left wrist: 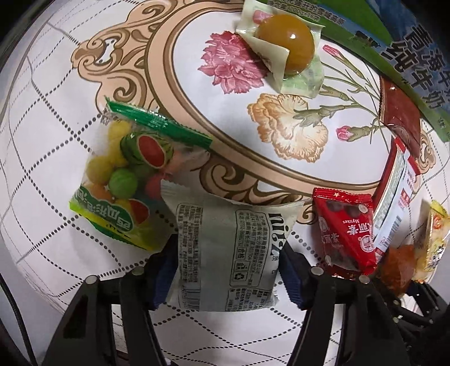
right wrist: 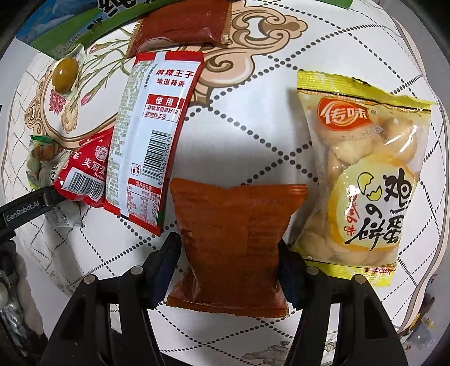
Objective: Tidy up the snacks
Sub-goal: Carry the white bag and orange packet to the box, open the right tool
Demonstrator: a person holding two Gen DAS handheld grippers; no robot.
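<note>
Two sets of tongs pointed down at a counter (left wrist: 281, 84) covered by a white cloth printed with dotted diamonds, a tan scrolled oval and carnations. I could make out little of the room beyond it.

My left tongs (left wrist: 229, 277) stood either side of a grey-white snack packet (left wrist: 225, 253); the blue pads met its edges, so I read them as gripping it, the jaws partly apart. At ten o'clock from it lay a clear bag of fruit-shaped candies (left wrist: 126, 180) with a green seal, touching the packet's corner. At three o'clock sat a small red chocolate packet (left wrist: 347, 231), and at twelve o'clock, well apart, a round amber jelly (left wrist: 285, 42) in its pale wrapper. A green and blue milk carton (left wrist: 407, 56) ran along the one o'clock edge.

My right tongs (right wrist: 229, 269) held an orange-brown snack packet (right wrist: 233, 239) between their pads. At two o'clock lay a yellow bag of egg biscuits (right wrist: 362, 174), just beside it; at eleven o'clock a red and white spicy-strip packet (right wrist: 149, 135), with a dark red pouch (right wrist: 180, 25) above that.
</note>
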